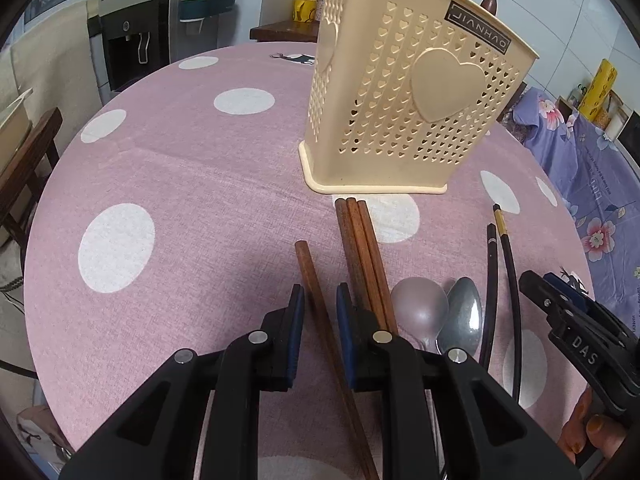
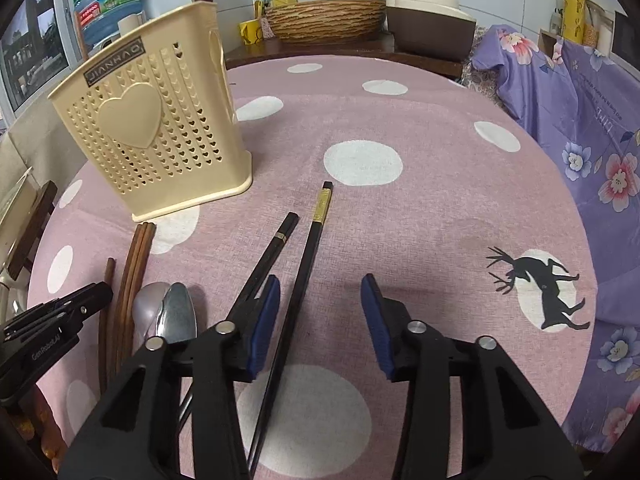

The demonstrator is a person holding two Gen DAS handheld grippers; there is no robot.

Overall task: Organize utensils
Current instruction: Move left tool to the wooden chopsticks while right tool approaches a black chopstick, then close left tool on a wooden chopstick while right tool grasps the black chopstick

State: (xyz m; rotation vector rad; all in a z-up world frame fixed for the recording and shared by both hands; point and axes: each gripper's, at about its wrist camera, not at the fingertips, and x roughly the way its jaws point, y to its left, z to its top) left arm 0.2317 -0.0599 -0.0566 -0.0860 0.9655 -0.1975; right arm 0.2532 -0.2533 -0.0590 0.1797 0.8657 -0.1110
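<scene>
A cream perforated utensil holder (image 1: 404, 100) stands upright on the pink dotted tablecloth (image 1: 192, 184); it also shows in the right wrist view (image 2: 156, 128). My left gripper (image 1: 320, 300) is open, its fingers either side of a single brown wooden chopstick (image 1: 316, 300). Three more brown chopsticks (image 1: 362, 256) lie just to its right, then two metal spoons (image 1: 440, 312) and two black chopsticks (image 1: 500, 276). My right gripper (image 2: 320, 292) is open over one black chopstick (image 2: 308, 260), which lies close to its left finger; the other black chopstick (image 2: 276, 248) lies left of it.
The table (image 2: 440, 184) is round. A purple floral cloth (image 2: 592, 140) covers furniture to the right. A water dispenser (image 1: 132, 32) stands behind on the left, a woven basin (image 2: 324, 20) and a yellow mug (image 2: 250, 32) at the back. A wooden chair (image 1: 28, 160) stands left.
</scene>
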